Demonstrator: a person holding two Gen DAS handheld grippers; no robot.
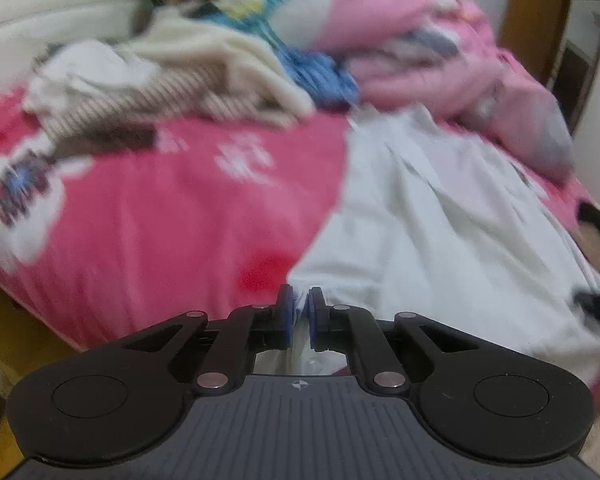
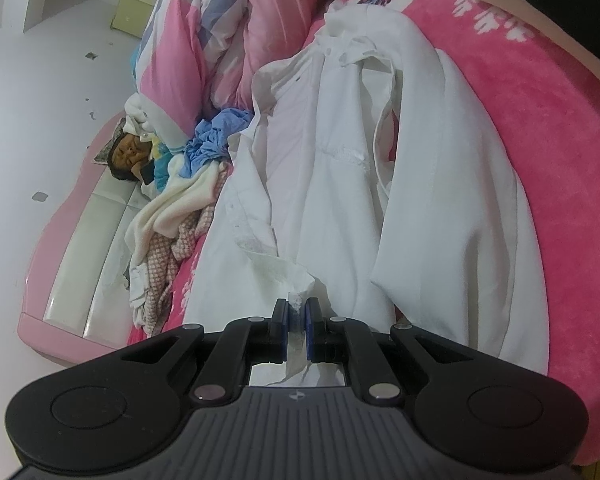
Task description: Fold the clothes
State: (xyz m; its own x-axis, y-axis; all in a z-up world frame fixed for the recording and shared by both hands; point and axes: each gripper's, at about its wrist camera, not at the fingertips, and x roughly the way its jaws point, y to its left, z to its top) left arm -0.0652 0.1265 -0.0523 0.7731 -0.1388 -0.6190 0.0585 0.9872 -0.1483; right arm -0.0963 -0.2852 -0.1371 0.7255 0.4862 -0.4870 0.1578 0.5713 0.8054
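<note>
A white button shirt (image 2: 340, 184) lies spread along a pink bedspread (image 2: 548, 128), its collar at the far end. My right gripper (image 2: 298, 308) is shut on a bottom corner of the shirt, with white cloth pinched between its blue pads. In the blurred left wrist view the same white shirt (image 1: 440, 224) runs across the right half of the bed. My left gripper (image 1: 301, 300) is shut on the shirt's near edge, a thin fold of white cloth showing between its pads.
A rumpled pink quilt (image 2: 204, 40) is heaped at the far side. A pile of clothes (image 1: 172, 80), cream, checked and blue, lies by the white padded headboard (image 2: 100, 232), where a person (image 2: 130, 156) rests. A wooden door (image 1: 540, 28) stands at the far right.
</note>
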